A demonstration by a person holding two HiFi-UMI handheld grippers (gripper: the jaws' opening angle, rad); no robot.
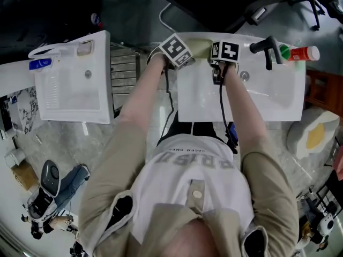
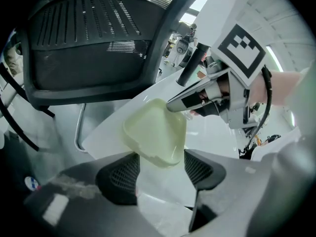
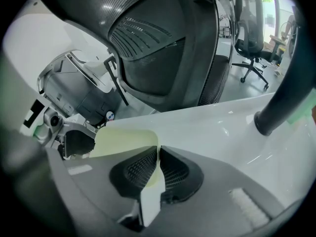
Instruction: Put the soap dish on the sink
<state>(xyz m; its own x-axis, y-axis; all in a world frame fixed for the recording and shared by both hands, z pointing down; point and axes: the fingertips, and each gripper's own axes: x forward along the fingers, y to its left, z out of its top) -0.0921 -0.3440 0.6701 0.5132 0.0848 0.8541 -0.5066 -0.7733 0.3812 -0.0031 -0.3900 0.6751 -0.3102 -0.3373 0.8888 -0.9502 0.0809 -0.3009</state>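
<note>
Now: soap dish at the sink's back rim. Right gripper fingers pinch its thin side wall between them. Left gripper fingers spread wide, the dish's end between them, touching both pads.

A white shirt carries large grey letters, upside down and too blurred to read. Two cubes show black-and-white square markers, without words.
</note>
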